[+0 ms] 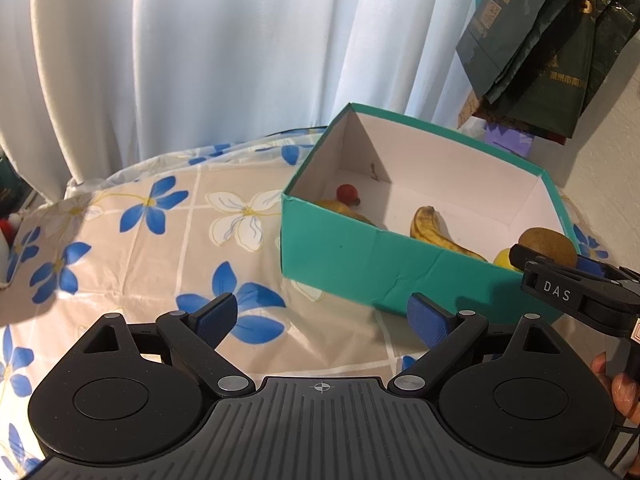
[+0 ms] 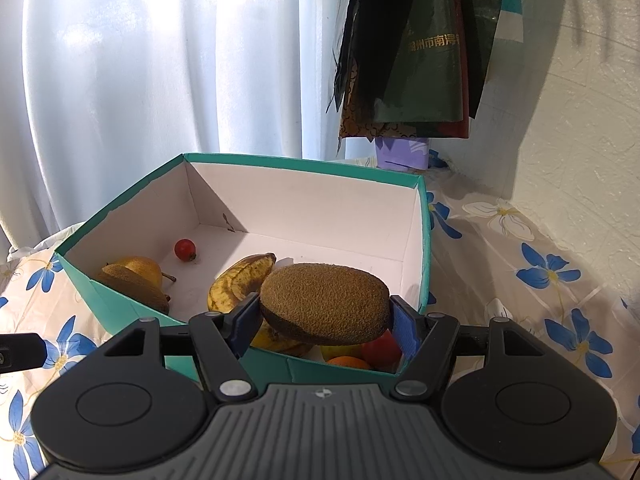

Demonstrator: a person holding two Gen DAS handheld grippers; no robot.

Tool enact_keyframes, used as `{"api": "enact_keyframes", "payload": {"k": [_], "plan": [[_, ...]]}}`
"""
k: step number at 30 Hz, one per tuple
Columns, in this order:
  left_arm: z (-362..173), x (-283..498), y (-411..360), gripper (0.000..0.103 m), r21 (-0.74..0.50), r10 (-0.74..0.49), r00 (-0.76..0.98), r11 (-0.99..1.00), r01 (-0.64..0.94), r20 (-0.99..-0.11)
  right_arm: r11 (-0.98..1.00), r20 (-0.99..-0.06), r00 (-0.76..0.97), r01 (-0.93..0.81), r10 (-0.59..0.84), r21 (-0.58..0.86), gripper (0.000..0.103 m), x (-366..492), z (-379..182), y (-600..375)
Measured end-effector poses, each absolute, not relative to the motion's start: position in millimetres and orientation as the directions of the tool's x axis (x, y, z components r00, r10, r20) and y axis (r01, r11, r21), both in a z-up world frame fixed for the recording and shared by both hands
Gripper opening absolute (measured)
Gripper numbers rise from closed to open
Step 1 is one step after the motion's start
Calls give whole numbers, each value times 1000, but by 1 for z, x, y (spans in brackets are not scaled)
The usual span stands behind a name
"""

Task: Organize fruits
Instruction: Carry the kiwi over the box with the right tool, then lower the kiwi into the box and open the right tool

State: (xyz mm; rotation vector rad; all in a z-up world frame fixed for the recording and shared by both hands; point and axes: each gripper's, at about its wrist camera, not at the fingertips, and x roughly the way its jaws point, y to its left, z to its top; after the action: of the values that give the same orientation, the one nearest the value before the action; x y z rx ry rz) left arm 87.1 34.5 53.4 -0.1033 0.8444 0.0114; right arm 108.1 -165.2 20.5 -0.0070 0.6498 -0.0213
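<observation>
My right gripper (image 2: 324, 322) is shut on a brown kiwi (image 2: 324, 300), held just above the near right corner of a teal box (image 2: 120, 308). Inside the box lie a spotted banana (image 2: 236, 280), a small red tomato (image 2: 185, 249), a yellow pear (image 2: 140, 266) and a second kiwi (image 2: 134, 290). Under the held kiwi show an orange fruit (image 2: 347, 361), a red one (image 2: 382, 350) and a yellow one. From the left wrist view, the left gripper (image 1: 320, 320) stands open over the cloth, short of the box (image 1: 360, 268). The right gripper's fingers (image 1: 560, 276) hold the kiwi (image 1: 550, 244) there.
The table wears a beige cloth with blue and white flowers (image 1: 160, 208). White curtains (image 2: 160, 60) hang behind it. Dark green bags (image 2: 420, 48) hang at the upper right by a pale wall (image 2: 580, 140). A hand (image 1: 616, 384) shows at the right edge.
</observation>
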Motion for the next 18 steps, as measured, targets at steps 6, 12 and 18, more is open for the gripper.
{"api": "enact_keyframes", "payload": {"k": [6,12,18], "plan": [[53,87,34,96,-84,-28,663,995,-53,-748,1000,-605,796,18,-23,-14,67,108,20,-165],[53,87,34,96,-83,-28,660,995,-51,-751,1000,-605,796,18,-23,-14,68,108,20,-165],[53,86,35,96,-82,-27,659,995,-53,-752,1000,-602,798,18,-23,-15,69,109,19,-165]]}}
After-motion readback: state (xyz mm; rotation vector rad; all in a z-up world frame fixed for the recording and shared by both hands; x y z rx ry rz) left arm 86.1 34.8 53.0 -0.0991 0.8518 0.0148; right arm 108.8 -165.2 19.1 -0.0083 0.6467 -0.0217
